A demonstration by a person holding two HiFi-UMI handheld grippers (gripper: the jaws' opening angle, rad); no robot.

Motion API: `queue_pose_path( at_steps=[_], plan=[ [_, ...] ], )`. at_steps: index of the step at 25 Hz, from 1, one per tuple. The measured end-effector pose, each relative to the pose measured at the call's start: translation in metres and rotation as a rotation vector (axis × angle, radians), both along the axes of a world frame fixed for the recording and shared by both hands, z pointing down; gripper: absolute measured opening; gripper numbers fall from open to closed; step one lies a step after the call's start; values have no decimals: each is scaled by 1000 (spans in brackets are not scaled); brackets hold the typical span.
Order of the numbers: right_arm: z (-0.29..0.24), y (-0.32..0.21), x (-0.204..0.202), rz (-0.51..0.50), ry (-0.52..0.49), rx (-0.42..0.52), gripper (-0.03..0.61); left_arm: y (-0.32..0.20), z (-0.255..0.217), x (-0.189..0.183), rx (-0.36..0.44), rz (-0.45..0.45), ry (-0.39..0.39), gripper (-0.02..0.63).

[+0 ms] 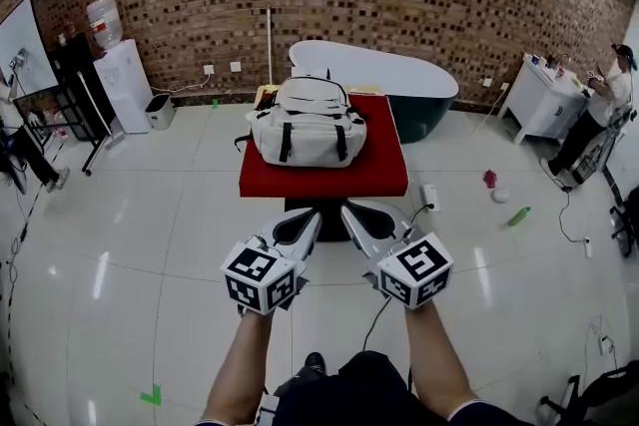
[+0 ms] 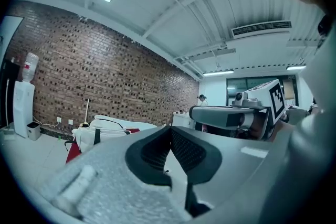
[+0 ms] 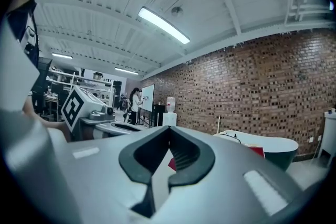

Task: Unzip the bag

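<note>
A white backpack (image 1: pixel 310 125) with black straps lies on a small red-topped table (image 1: pixel 324 180) in the middle of the room. Its zips are too small to make out. In the left gripper view the backpack (image 2: pixel 102 131) shows far off at the left. Both grippers hang side by side in front of me, short of the table's near edge. My left gripper (image 1: pixel 313 214) (image 2: pixel 170 128) is shut with nothing in it. My right gripper (image 1: pixel 350 211) (image 3: pixel 168 128) is also shut and empty. Neither touches the bag.
A white and dark bathtub (image 1: pixel 399 75) stands behind the table by the brick wall. A water dispenser (image 1: pixel 125 80) and a whiteboard (image 1: pixel 20 45) are at the left. A person (image 1: pixel 599 110) stands at a white cabinet (image 1: pixel 544 100) on the right. A green bottle (image 1: pixel 518 215) lies on the floor.
</note>
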State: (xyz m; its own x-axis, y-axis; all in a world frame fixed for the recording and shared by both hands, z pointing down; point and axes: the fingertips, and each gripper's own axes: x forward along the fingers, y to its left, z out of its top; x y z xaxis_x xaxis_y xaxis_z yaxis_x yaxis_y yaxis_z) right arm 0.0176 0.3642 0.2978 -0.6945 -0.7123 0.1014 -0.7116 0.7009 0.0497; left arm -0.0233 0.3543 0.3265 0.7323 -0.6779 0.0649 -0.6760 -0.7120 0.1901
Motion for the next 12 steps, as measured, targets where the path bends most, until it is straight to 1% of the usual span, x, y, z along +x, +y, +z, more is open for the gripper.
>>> queue_pose_path(
  at_steps=[5,9,12],
  plan=[
    [14,-29,-2,4,-2,-32,6,-32,15,-4,-32,12,12,-3],
    [25,-78,-3,-12,-21,-64,6,-78,28,-3,-63,10,1,-3],
    [34,-112,-3,-34,-37,-63,6,-110,37,-5,-68,-10,-13,-3]
  ],
)
